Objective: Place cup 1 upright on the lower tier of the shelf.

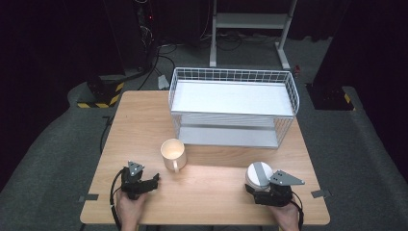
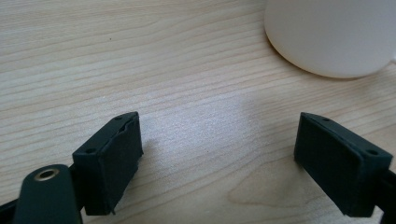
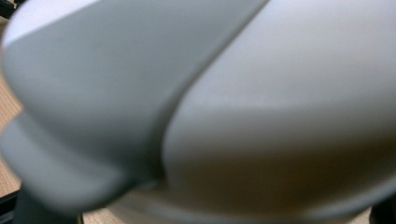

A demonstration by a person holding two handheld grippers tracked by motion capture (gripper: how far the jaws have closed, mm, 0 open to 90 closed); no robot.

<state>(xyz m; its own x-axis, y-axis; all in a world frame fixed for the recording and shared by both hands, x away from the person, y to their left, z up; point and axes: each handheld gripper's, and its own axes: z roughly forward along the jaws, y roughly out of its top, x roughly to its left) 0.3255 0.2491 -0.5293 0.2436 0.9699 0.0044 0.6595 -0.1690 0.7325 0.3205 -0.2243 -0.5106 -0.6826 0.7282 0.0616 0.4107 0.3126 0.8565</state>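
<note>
Scene: light wooden table (image 1: 211, 192) with a white two-tier wire basket rack (image 1: 233, 106) along its far edge, both shelves bare.
Right gripper (image 1: 262, 185): near the table's front right corner, right up against a round white-and-grey lidded container (image 1: 259, 174).
Right jaw state: jaws stand wide with the container between them; can't tell whether the pads press on it yet. The right gripper view is a blur of white and grey casing, so contact stays unread.
Container position: standing on the table just ahead of the right hand, well apart from the rack.
Left gripper (image 1: 153, 182): low by the table's front left edge, jaws apart, nothing between them but bare wood. Pads (image 2: 114, 161) are clear in the left gripper view.
Mug: cream ceramic mug (image 1: 172, 154), upright, mid-table, left of centre, handle turned to the front edge. It sits just beyond the left gripper, untouched.
Why this layout: looks like each hand is lined up on its own item, with the handle side kept reachable.
Step in hand: probably gripping the container for a lift to a rack shelf.
Risk: a round wall could slip in flat pads.
</note>
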